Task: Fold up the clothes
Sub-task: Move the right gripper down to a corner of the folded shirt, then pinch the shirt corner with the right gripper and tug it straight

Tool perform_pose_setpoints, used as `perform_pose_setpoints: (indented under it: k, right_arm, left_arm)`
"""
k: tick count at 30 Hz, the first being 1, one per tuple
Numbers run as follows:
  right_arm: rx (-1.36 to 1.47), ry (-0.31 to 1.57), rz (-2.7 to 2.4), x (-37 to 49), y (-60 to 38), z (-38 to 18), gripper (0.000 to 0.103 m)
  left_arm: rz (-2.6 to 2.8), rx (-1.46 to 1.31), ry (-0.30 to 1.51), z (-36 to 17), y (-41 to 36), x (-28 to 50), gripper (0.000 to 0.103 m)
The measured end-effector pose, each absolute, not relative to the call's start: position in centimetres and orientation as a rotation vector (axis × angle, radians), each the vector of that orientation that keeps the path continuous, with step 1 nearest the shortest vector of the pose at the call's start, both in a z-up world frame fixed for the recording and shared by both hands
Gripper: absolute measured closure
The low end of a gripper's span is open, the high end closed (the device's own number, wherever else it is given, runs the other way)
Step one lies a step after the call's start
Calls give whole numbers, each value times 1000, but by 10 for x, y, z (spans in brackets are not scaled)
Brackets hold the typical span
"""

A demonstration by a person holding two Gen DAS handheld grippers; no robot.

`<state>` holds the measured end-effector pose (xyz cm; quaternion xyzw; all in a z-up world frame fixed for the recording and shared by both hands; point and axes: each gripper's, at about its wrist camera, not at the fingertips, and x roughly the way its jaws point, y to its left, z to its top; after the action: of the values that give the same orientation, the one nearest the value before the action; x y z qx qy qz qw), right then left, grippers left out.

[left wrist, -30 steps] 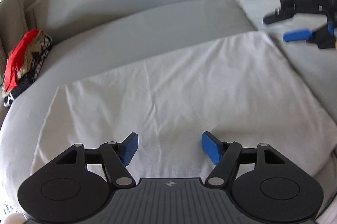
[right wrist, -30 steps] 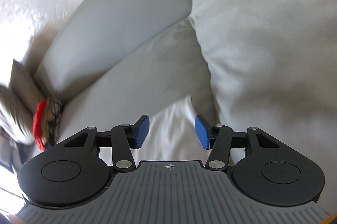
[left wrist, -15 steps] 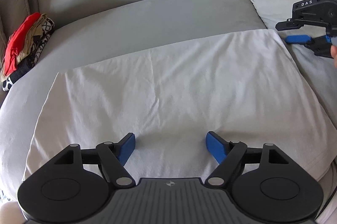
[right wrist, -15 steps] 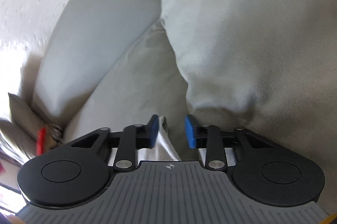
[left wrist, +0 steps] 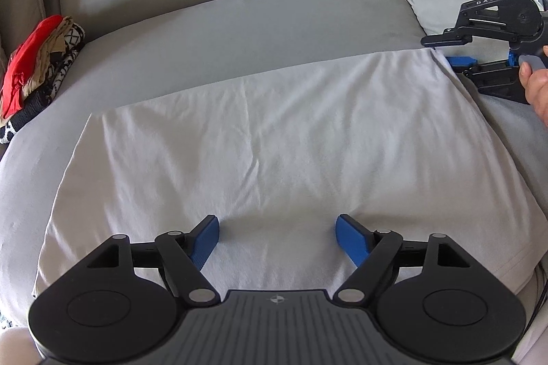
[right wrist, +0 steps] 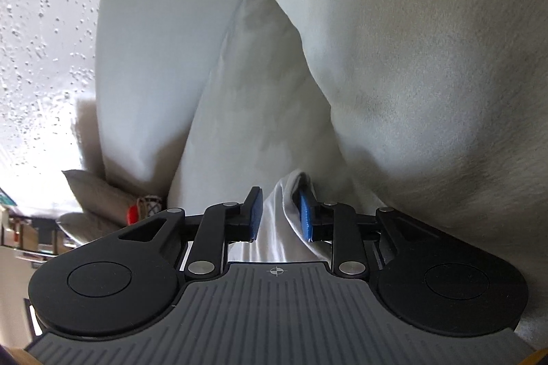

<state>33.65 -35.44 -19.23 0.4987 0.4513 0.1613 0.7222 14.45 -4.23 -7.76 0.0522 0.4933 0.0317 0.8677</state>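
Right gripper now straddles shirt corner (unclamped).

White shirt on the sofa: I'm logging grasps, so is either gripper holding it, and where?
The right gripper has the white cotton shirt's far right corner between its blue pads, not clamped. The left gripper holds nothing.

White garment, flat and lightly creased, on grey sofa

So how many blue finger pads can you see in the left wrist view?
3. Two are on the left gripper, spread open over the white shirt. One shows on the right gripper at the shirt's far right corner; its second pad is hidden.
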Motion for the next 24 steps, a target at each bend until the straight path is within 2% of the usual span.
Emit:
perform_pose_setpoints:
  k: [4, 8, 11, 12, 15, 17, 19, 24]
  right_arm:
    - [1144, 1004, 385, 340, -352, -198, 62]
    - [1186, 1010, 415, 344, -349, -204, 59]
    - [1194, 1001, 397, 344, -349, -205, 65]
    - [1194, 997, 388, 343, -349, -205, 71]
    - [1193, 977, 347, 340, -350, -203, 74]
    - [1171, 974, 313, 338, -350, -199, 80]
    - [1143, 974, 268, 335, -350, -195, 92]
    - [1120, 970, 199, 333, -352, -191, 96]
  left_arm:
    - [66, 106, 1032, -78, -42, 145, 25]
    - [67, 110, 1032, -79, -44, 145, 25]
    - [70, 111, 1032, -79, -44, 145, 25]
    - [71, 110, 1032, -80, -44, 145, 25]
    - [71, 112, 1032, -81, -44, 145, 25]
    - [72, 112, 1033, -81, -44, 145, 25]
    - [72, 111, 1032, -81, -44, 145, 25]
    - [71, 109, 1030, -81, -44, 145, 25]
